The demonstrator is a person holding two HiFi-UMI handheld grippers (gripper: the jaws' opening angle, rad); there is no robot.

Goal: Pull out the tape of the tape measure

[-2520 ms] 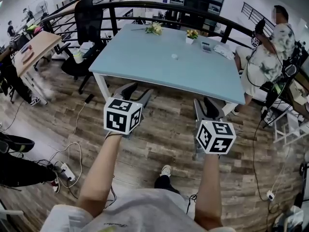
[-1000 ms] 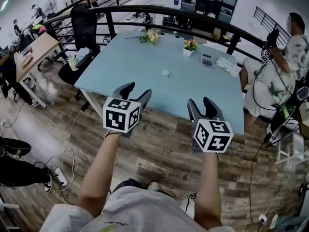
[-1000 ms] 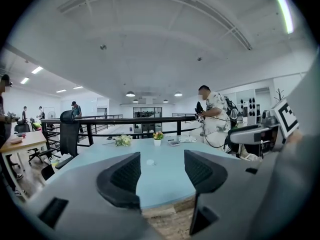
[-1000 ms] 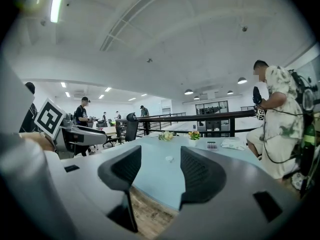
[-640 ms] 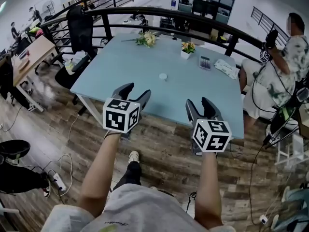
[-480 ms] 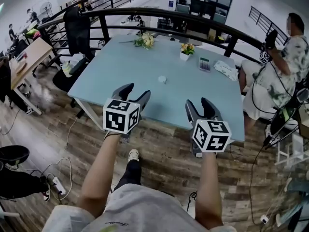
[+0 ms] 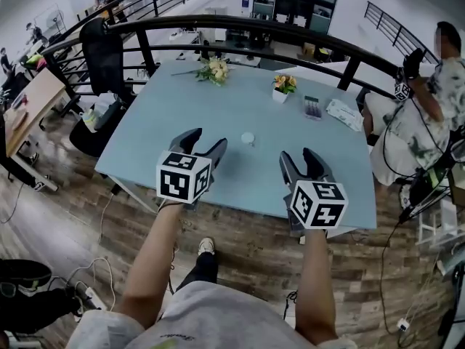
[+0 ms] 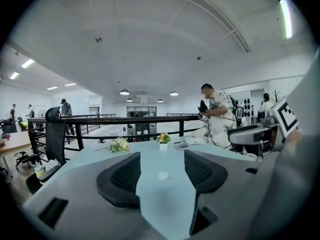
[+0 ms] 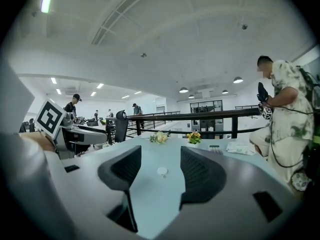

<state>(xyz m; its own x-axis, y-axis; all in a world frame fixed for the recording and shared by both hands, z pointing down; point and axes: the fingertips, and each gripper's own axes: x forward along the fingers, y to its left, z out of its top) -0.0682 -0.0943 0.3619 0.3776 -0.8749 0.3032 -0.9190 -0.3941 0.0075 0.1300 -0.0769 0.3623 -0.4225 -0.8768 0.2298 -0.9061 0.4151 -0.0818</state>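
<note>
Head view: tape measure [image 7: 248, 138] is a small white round case lying flat on the pale blue bench [image 7: 182, 115]. Left tongs [image 7: 207, 138] sit left of it in frame. Right tongs [image 7: 298, 155] sit right of it and nearer the camera. Neither touches it. Both pairs of jaws are spread, with nothing in them. Beyond the tape measure on the left lies a white bouquet [image 7: 212, 70]. Beyond it on the right stands a flower pot [image 7: 285, 84], then a keypad [image 7: 312, 107] and some paper [image 7: 344, 113] further right. A black chair [image 7: 102, 57] stands well to its far left, off the bench. A seated person [image 7: 429, 100] is well to its right, past the bench end. A railing [image 7: 254, 26] runs behind all of it.

Left gripper view: the left tongs' [image 8: 162, 156] jaws are wide apart and the pads are bare. The tape measure [image 8: 163, 175] shows through the gap, out on the bench and clear of the pads. The bouquet is beyond-left of it and the pot beyond it. The right tongs' body [image 8: 250, 133] is off to its right.

Right gripper view: same picture. The right tongs' [image 9: 161, 151] jaws are spread and hold nothing. The tape measure [image 9: 162, 171] shows through the gap on the bench top, apart from both pads. The left tongs' body [image 9: 82, 134] is off to its left, and the person is far right.
</note>
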